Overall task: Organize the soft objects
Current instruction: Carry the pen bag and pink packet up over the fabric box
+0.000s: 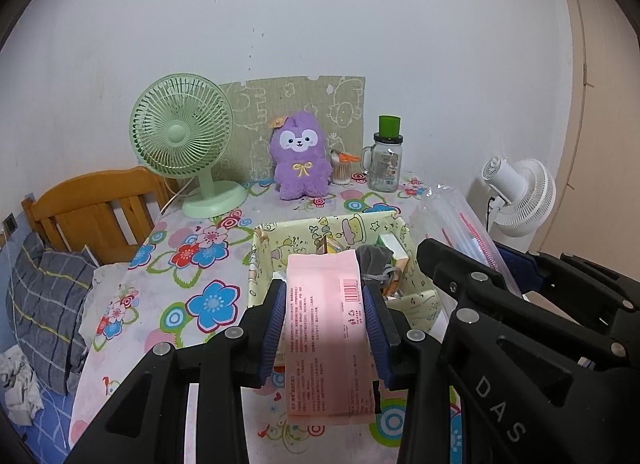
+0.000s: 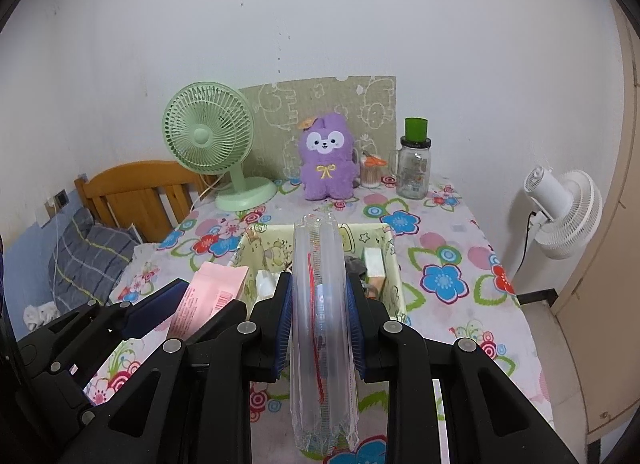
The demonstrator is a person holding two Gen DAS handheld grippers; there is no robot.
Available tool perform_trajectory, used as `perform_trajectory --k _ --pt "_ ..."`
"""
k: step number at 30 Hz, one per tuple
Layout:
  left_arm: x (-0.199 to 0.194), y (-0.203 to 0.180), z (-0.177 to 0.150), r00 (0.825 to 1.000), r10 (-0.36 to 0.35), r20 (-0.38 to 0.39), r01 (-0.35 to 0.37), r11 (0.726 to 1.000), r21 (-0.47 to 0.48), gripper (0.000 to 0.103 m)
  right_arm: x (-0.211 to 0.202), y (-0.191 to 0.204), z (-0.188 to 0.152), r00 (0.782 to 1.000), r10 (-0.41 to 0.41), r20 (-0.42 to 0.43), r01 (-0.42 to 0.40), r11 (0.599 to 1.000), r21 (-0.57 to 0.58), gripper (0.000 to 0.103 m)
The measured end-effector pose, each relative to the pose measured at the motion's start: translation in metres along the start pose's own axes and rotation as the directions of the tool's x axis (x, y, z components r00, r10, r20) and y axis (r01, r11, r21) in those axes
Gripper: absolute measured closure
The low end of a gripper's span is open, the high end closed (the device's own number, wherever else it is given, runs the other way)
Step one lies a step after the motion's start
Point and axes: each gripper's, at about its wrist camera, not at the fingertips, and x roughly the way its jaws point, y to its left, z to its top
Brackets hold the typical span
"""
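Observation:
My left gripper [image 1: 325, 296] is shut on a pink soft packet [image 1: 326, 328] with a barcode, held above the near edge of a yellow cartoon-print fabric box [image 1: 280, 244]. The packet also shows in the right wrist view [image 2: 208, 296]. My right gripper [image 2: 320, 292] is shut on a clear plastic pack [image 2: 320, 284] with a red zip line, held over the same box [image 2: 252, 240]. The clear pack shows in the left wrist view [image 1: 460, 220] beside the right gripper's body. A grey pouch [image 1: 374, 260] and small boxes lie in the fabric box.
A purple plush [image 1: 300, 156] sits at the table's back by the wall, with a green desk fan [image 1: 184, 144] to its left and a glass jar with a green lid [image 1: 386, 160] to its right. A white fan [image 2: 564, 212] stands off the table's right; a bed headboard [image 1: 92, 208] is left.

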Motion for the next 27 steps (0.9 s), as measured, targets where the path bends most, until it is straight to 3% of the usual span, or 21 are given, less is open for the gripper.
perform_trajectory --k 27 --pt "0.071 0.006 0.028 0.999 -0.007 -0.053 0.006 1.000 -0.013 0.063 0.073 -0.015 0.029 0.998 0.004 -0.057 -0.004 1.000 0.002 0.074"
